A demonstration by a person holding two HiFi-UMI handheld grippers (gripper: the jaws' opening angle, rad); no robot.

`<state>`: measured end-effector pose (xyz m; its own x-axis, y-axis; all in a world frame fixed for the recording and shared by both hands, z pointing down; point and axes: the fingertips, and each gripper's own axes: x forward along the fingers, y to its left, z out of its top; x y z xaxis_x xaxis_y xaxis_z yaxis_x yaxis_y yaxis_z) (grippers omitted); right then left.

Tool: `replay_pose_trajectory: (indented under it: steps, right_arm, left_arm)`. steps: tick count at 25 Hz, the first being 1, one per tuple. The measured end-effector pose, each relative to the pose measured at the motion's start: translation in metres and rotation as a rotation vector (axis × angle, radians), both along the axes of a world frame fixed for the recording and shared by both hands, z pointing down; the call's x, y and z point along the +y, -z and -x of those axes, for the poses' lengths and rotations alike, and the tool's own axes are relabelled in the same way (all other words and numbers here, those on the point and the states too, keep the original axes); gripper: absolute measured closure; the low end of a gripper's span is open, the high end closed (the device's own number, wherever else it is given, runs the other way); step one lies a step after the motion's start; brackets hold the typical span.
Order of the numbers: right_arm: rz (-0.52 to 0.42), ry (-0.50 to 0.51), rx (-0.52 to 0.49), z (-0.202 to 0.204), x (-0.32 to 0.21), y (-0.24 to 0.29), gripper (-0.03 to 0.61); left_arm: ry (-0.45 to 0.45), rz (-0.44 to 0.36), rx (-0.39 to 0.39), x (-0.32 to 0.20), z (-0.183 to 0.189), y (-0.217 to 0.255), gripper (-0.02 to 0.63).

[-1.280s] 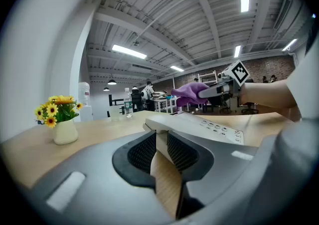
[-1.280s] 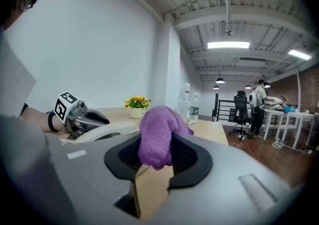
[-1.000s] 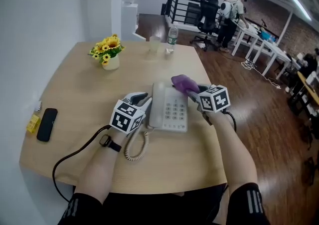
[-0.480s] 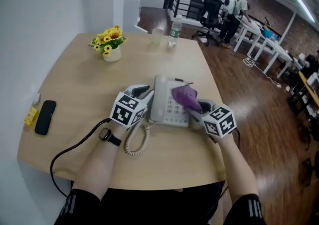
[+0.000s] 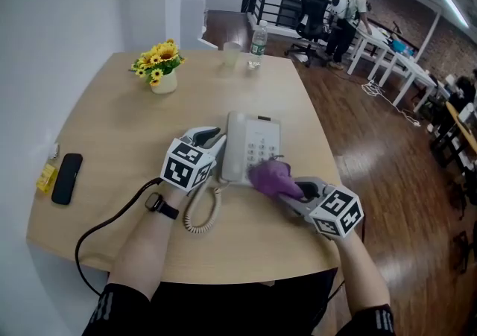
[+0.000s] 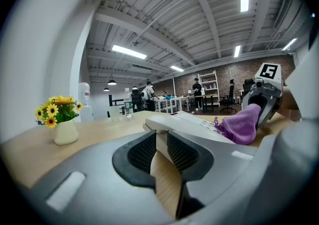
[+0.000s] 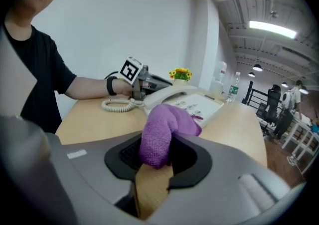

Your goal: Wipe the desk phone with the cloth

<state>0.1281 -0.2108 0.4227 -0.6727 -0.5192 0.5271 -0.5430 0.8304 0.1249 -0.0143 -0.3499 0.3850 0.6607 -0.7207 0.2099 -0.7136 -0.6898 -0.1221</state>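
Clenched on the purple cloth point(image 5: 272, 176), the right gripper point(image 5: 298, 191) presses its wad against the near right corner of the desk phone point(image 5: 253, 150), at the foot of the keypad; the left gripper point(image 5: 215, 141) looks pinched on the phone's left side by the handset point(image 5: 235, 150), bracing it on the table point(image 5: 112, 118); I judge the wipe is mid-course, with the cloth at the front edge; no dirt shows, so I cannot say which parts are clean; handset and far end probably remain.
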Motion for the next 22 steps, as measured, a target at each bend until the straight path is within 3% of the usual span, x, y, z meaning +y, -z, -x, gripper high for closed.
replay_pose_trajectory:
  steps: [3,7,13,17,22]
  right_arm:
    - [-0.092,-0.065,-0.073,-0.005,-0.028,0.037,0.457]
    - [-0.168,-0.175,-0.076,-0.01,-0.097,0.073,0.456]
    - [-0.119,-0.269,0.086,0.003,-0.177,0.05,0.457]
    - [-0.084,-0.246,0.089,0.012,-0.17,0.031,0.457]
    - [-0.11,-0.102,0.139,0.026,-0.114,0.02,0.457]
  left_arm:
    - [0.0,0.0,-0.001,0.0,0.001,0.0,0.551]
    - [0.001,0.002,-0.001,0.0,0.001,0.0,0.551]
    - [0.0,0.004,0.001,0.0,0.001,-0.001,0.551]
    - [-0.004,0.006,0.002,0.0,-0.001,-0.001,0.551]
    - [-0.001,0.003,0.0,0.0,0.0,0.0,0.551]
